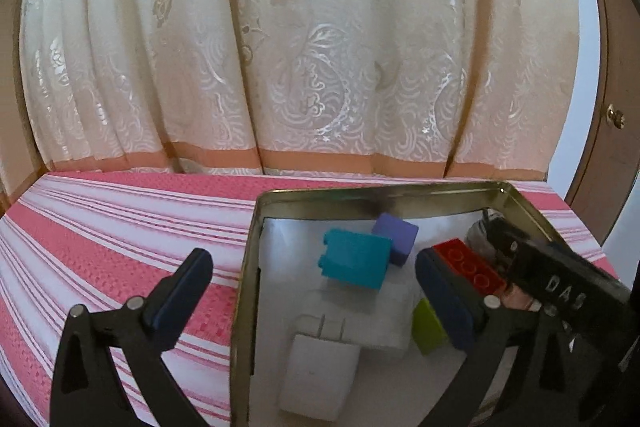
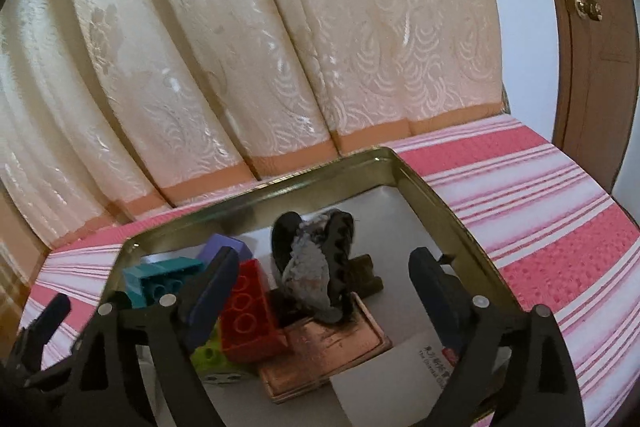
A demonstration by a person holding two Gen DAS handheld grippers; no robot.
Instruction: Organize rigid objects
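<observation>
An open metal tin [image 1: 249,267] [image 2: 440,199] lies on the pink striped cloth. Inside are a teal brick [image 1: 356,259] [image 2: 156,279], a purple cube [image 1: 396,237] [image 2: 224,247], a red brick [image 1: 468,263] [image 2: 248,311], a green brick [image 1: 428,327] [image 2: 208,355] and a white plug adapter [image 1: 320,375]. A grey-and-black hair claw clip [image 2: 316,263] rests on a copper-coloured flat box [image 2: 328,343]. My left gripper [image 1: 320,291] is open, straddling the tin's left wall and holding nothing. My right gripper [image 2: 324,287] is open over the clip and red brick, its pads off the clip.
A white card [image 2: 400,367] lies in the tin's near right corner. Cream patterned curtains [image 1: 300,47] hang just behind the table. A brown door with a brass knob [image 2: 588,7] stands at the right. Striped cloth [image 1: 120,227] stretches left of the tin.
</observation>
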